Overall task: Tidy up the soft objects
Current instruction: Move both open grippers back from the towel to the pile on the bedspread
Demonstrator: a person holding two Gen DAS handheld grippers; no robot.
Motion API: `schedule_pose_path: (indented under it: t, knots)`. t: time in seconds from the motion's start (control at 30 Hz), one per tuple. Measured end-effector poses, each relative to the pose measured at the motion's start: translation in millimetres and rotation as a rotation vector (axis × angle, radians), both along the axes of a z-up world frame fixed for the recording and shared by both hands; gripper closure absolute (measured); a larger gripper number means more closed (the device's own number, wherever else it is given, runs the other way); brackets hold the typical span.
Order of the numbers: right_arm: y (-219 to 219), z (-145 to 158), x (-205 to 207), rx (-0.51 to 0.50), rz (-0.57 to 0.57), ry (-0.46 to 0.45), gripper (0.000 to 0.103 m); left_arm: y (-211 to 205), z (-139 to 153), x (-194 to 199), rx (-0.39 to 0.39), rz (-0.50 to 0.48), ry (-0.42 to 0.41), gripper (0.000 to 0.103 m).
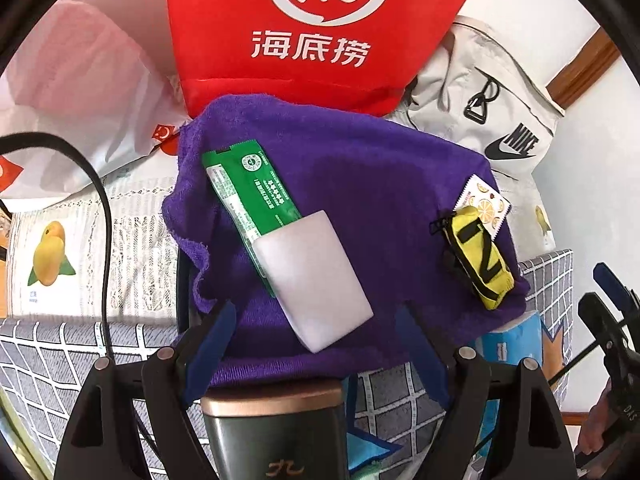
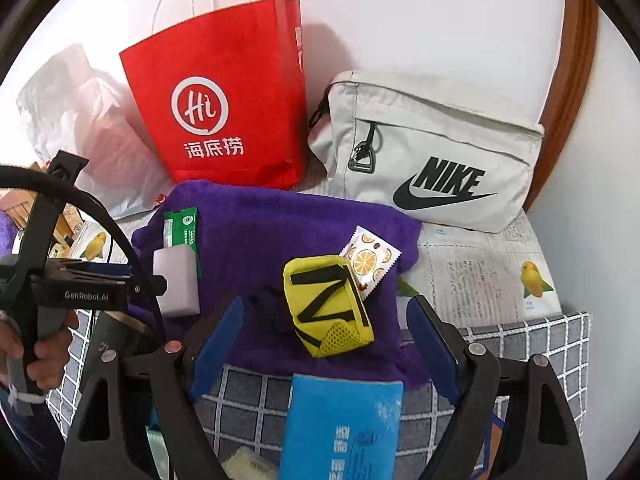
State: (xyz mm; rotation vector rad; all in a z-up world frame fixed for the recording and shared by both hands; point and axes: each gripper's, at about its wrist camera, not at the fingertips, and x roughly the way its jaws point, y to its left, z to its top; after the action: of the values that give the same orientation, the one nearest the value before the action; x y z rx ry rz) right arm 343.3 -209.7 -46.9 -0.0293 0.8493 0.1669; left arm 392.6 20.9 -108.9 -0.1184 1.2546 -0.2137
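Note:
A purple towel lies spread on the table. On it rest a white sponge block, a green sachet, a yellow pouch with black stripes and a small orange-print packet. My left gripper hovers open just above the towel's near edge, below the sponge, with nothing between its blue fingers. Over the near edge by the yellow pouch, my right gripper also stands open and empty.
A red paper bag and a grey Nike bag stand against the wall behind the towel. A blue tissue pack and a dark tin lie near me. A hand holds the left tool.

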Motion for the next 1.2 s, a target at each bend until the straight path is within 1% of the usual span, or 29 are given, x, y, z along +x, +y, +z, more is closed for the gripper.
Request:
schedule_pose_path:
  t: [0.13,0.23,0.37,0.47,0.57,0.87,1.03,1.2]
  knots:
    - [-4,7,-14,0.016,0.002,-0.003,0.02,4,11,-8,-0.019,0.012,-0.014,0.021]
    - [-7,12,-23,0.023,0.001,-0.001,0.02,8,18,-12,-0.011,0.028,-0.027,0.021]
    - [-8,22,-41,0.009,0.005,-0.032,0.02,15,20,-22,-0.048,0.051,0.012,0.021]
    - [-7,26,-51,0.03,0.015,-0.037,0.02,14,28,-33,-0.04,0.034,-0.004,0.021]
    - [-5,26,-59,0.044,0.023,-0.033,0.02,15,37,-46,-0.029,0.033,-0.021,0.021]
    - [3,17,-90,0.04,0.06,-0.013,0.02,18,59,-87,-0.048,0.018,-0.057,0.021]
    - [-2,20,-108,0.052,0.052,-0.021,0.02,17,70,-110,-0.055,0.008,-0.085,0.021]
    - [-7,18,-125,0.07,0.047,-0.022,0.02,16,77,-129,-0.037,0.005,-0.109,0.021]
